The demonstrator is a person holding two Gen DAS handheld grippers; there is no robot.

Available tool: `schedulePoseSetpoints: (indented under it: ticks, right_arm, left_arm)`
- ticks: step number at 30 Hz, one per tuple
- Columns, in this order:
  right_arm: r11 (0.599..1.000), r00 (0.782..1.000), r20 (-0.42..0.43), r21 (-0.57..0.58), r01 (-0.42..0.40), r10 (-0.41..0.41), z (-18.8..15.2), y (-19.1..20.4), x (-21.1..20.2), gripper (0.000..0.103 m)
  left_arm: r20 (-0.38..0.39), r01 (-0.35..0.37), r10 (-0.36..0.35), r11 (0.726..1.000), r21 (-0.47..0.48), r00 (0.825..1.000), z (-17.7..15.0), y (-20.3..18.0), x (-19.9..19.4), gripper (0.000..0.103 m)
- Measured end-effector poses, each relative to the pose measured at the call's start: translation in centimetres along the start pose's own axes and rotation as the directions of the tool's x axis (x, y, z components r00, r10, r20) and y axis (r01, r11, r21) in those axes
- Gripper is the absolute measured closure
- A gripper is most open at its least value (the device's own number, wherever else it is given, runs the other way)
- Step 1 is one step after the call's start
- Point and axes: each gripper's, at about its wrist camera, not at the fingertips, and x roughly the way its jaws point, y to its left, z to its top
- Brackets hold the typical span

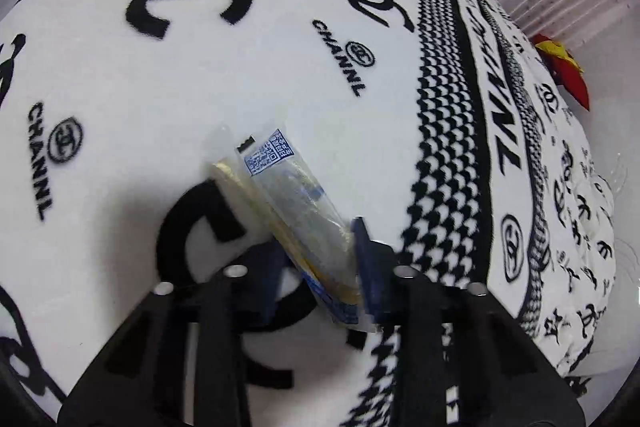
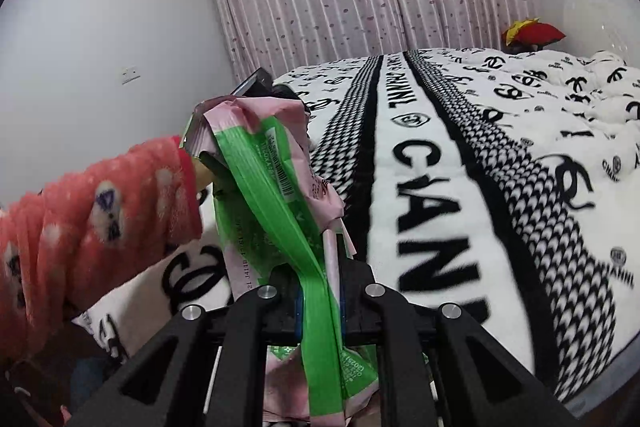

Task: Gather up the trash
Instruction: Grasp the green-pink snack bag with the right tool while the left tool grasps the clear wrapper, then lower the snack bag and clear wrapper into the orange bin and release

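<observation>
In the left wrist view, the left tongs are clamped on a clear snack wrapper, held over the bed, well in from its edges. In the right wrist view, the right tongs are clamped on a green-and-pink wrapper off the bed's corner.
</observation>
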Motion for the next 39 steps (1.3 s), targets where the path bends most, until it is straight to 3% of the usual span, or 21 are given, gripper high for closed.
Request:
schedulePoseSetpoints:
  ticks: [5, 10, 15, 22, 26, 30, 39]
  right_arm:
    - [1.000, 1.000, -0.025, -0.014, -0.001, 0.000, -2.6, 2.5, -2.2, 0.092]
    - [1.000, 0.999, -0.049, -0.015, -0.009, 0.008, -5.6, 4.8, -4.6, 0.092]
    - [1.000, 0.996, -0.085, 0.004, 0.007, -0.007, -9.3, 6.4, -6.4, 0.092]
    - [0.999, 0.985, -0.172, 0.042, 0.027, -0.019, -15.8, 7.8, -8.3, 0.092]
    - [0.998, 0.978, -0.208, 0.044, 0.034, -0.024, -18.7, 8.7, -9.3, 0.092]
    - [0.998, 0.976, -0.214, 0.021, 0.057, -0.051, -20.4, 9.4, -10.3, 0.092]
    - [0.996, 0.970, -0.229, 0.016, 0.090, -0.084, -21.7, 10.1, -10.1, 0.092]
  left_arm:
    - [0.035, 0.035, -0.038, 0.997, 0.072, 0.999, -1.5, 0.4, -3.2, 0.086]
    - [0.091, 0.038, -0.061, 0.970, 0.241, 0.994, -6.0, 1.5, -9.9, 0.086]
    - [0.150, 0.020, -0.089, 0.913, 0.408, 0.985, -13.9, 4.5, -18.2, 0.086]
    - [0.118, 0.013, -0.092, 0.838, 0.546, 0.989, -26.5, 10.7, -24.8, 0.086]
    - [0.094, 0.027, -0.097, 0.825, 0.564, 0.991, -31.5, 13.6, -26.5, 0.086]
    - [0.075, 0.005, -0.057, 0.824, 0.566, 0.996, -35.6, 17.1, -26.7, 0.086]
    - [-0.037, -0.050, 0.083, 0.841, 0.538, 0.996, -42.0, 23.3, -20.5, 0.086]
